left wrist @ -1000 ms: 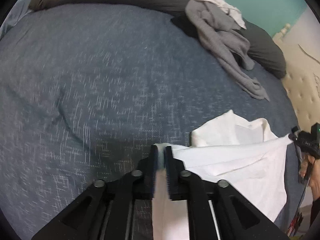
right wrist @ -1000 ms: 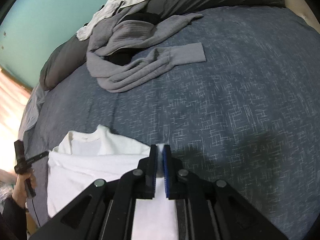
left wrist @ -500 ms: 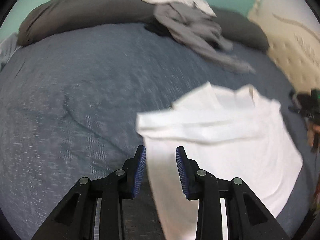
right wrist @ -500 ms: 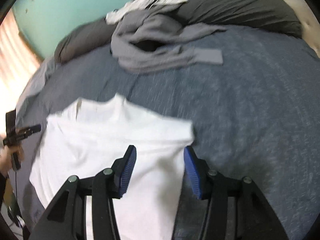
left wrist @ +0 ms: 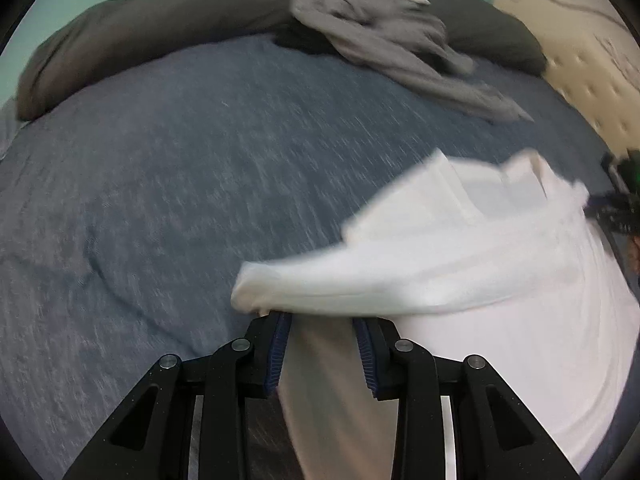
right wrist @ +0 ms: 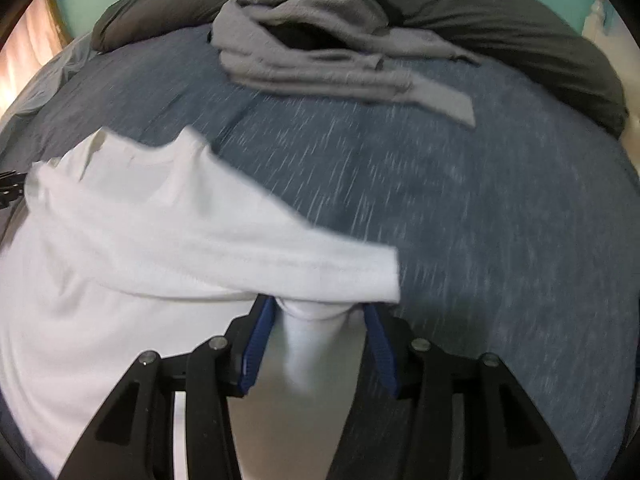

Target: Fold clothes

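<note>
Shirt (left wrist: 480,264) is lying half folded on the near side of the bed (left wrist: 180,184); left gripper (left wrist: 322,354) and right gripper (right wrist: 320,346) are gaping wide, holding nothing, so another fold seems to be coming, needing a fresh pinch

One white shirt (left wrist: 460,264), one grey garment (right wrist: 320,52), two dark pillows (left wrist: 140,36), two grippers (left wrist: 322,344).
</note>
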Available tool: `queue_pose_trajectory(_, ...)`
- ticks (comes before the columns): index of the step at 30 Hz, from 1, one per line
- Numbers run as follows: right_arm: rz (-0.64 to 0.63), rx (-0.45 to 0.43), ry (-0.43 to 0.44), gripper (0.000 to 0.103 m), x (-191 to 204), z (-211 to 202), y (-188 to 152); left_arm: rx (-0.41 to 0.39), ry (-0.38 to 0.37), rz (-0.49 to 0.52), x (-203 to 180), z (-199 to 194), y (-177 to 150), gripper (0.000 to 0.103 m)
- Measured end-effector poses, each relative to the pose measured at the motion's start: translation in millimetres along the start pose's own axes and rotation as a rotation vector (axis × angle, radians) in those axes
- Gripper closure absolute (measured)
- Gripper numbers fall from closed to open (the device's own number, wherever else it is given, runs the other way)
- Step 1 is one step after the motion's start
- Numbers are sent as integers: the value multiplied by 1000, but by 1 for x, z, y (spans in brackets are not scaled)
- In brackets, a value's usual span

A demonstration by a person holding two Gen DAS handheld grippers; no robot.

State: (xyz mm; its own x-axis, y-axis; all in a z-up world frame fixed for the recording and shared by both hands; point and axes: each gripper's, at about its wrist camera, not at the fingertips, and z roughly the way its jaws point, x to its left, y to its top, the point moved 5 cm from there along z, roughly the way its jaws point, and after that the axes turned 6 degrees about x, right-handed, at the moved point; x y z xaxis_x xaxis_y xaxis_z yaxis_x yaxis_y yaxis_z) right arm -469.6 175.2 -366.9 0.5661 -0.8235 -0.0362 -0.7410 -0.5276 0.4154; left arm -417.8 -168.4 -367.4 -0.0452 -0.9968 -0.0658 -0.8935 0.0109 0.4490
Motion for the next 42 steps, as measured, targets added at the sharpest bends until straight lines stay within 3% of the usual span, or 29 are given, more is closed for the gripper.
queue_pose_trajectory(4,80,-52,-60,61,-17,-5,30,-30,19,-116,28,2,17,69)
queue_pose_trajectory(9,169,-122,-7,61,-43,-26,32,-70,-54,-224,50,-7,19,68)
queue_pose_trajectory(11,184,-121,18,61,-50,-28,26,-67,-93,-227,51,-7,14,68)
queue_pose_trajectory(17,244,-60,97,60,-61,-14,2,-59,-116,-222,46,1,4,66)
queue_pose_trajectory(26,265,-41,168,59,-50,11,16,-85,-191,-221,36,12,16,66)
queue_pose_trajectory(28,248,-44,159,67,-47,12,19,-88,-196,-207,33,13,17,84)
queue_pose_trajectory(29,236,-43,151,82,-45,11,21,-91,-193,-197,31,13,18,96)
queue_pose_trajectory(30,220,-47,148,93,-42,10,22,-94,-188,-186,28,12,18,98)
queue_pose_trajectory(31,202,-60,143,97,-39,7,23,-99,-183,-181,27,11,19,98)
queue_pose_trajectory(36,177,-140,124,100,-35,-15,27,-152,-161,-201,33,-8,18,99)
queue_pose_trajectory(42,241,-250,78,100,-60,-50,28,-194,-174,-270,53,-26,13,99)
